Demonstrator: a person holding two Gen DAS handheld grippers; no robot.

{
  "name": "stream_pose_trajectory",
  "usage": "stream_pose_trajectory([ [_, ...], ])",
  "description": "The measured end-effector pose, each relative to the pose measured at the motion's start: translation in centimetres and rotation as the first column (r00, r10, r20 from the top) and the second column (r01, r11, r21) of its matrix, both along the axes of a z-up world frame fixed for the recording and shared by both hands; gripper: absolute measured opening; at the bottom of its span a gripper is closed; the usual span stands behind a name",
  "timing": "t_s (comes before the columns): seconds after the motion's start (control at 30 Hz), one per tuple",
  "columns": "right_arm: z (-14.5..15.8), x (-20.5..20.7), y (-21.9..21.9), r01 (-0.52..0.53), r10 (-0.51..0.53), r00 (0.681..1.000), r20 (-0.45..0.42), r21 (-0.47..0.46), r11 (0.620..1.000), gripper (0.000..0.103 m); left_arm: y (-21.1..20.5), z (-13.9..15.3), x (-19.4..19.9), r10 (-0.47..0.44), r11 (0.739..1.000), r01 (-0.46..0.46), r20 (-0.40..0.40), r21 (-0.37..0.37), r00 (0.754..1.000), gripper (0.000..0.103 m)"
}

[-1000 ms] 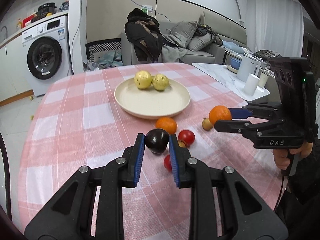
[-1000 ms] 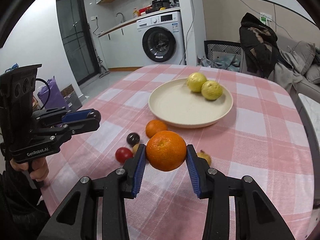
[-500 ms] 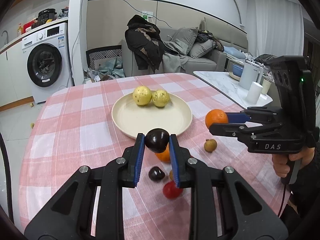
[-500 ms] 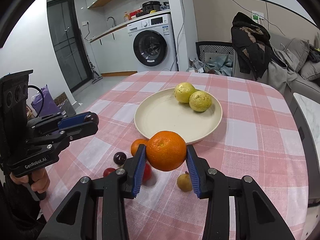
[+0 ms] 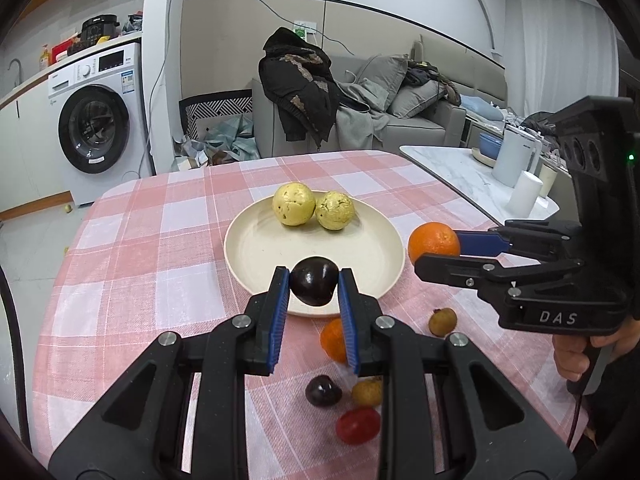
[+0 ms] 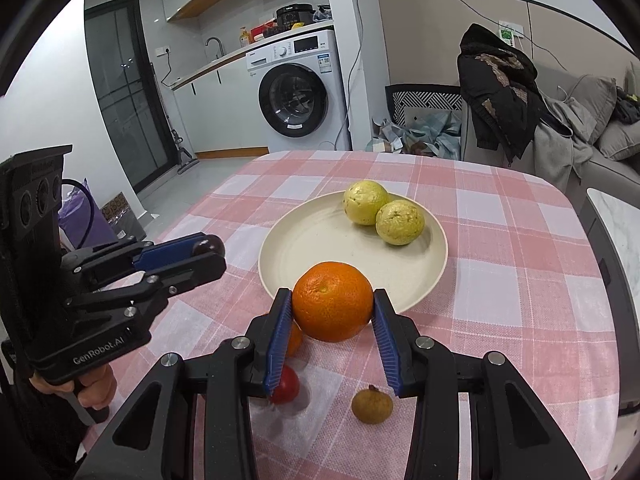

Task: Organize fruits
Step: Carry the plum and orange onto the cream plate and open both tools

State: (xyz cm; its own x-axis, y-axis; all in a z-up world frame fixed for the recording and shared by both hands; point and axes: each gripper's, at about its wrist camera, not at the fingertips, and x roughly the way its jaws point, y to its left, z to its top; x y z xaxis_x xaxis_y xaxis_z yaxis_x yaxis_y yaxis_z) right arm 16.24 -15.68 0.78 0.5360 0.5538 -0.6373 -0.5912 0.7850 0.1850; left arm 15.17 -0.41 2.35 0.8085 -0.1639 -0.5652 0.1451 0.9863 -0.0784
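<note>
My left gripper [image 5: 313, 286] is shut on a dark plum [image 5: 314, 285] and holds it above the near rim of the cream plate [image 5: 256, 248]. My right gripper [image 6: 332, 306] is shut on an orange [image 6: 333, 301], held above the plate's near edge [image 6: 288, 240]; it also shows in the left wrist view [image 5: 434, 242]. Two yellow fruits [image 5: 293, 209] [image 5: 335, 211] lie at the plate's far side. On the cloth lie a second orange [image 5: 333, 340], another dark plum [image 5: 323, 391], a red tomato [image 5: 357, 425] and two small brown fruits [image 5: 442, 322] [image 5: 366, 393].
The table has a pink checked cloth [image 5: 132, 248]. A white marble side table [image 5: 472, 176] with a kettle and cups stands to the right. A sofa with clothes [image 5: 360, 112] and a washing machine [image 5: 96, 128] stand beyond the table.
Both grippers have lifted their fruit off the cloth and moved forward towards the plate. The loose fruits now lie below and behind the fingers.
</note>
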Motion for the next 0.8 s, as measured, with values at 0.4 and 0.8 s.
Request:
stream_pose_trajectory([
  [0.4, -1.6, 2.4, 1.2, 0.048, -0.048, 0.999, -0.019, -0.020, 0.999, 0.041, 0.0, -1.4, 3.6, 0.032, 0.999, -0.032, -0.008, 0.018, 0.999, 0.022],
  [0.8, -3.4, 4.1, 0.6, 0.084, -0.084, 0.994, -0.068, -0.005, 0.996, 0.041, -0.1, -3.9, 5.9, 0.029, 0.999, -0.028, -0.062, 0.015, 0.998, 0.022],
])
